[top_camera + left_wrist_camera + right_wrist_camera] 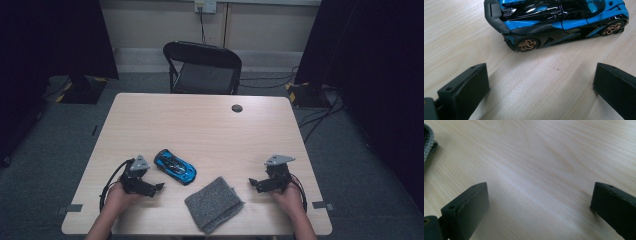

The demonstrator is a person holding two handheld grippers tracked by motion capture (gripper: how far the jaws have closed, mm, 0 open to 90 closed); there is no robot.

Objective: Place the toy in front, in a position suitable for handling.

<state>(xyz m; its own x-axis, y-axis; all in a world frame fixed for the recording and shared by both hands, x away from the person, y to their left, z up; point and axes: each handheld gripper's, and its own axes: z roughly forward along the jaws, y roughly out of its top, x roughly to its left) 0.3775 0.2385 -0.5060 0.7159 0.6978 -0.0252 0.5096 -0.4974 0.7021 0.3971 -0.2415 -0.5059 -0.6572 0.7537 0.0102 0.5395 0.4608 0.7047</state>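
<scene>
The work stands at its start. The blue and black toy sports car (175,166) sits untouched on the wooden counter (200,120), near the front edge, and a folded grey cloth (214,204) lies just to the right of it. The left gripper (159,187) rests beside the car with its jaws spread wide and nothing between them; in the left gripper view the toy sports car (554,22) lies just ahead, side-on. The right gripper (253,183) is likewise released, near the cloth's right edge. The next move probably calls for each gripper to close in, one on the car, the other on the cloth. Pale lettering on the car's roof is too cropped to read.
</scene>
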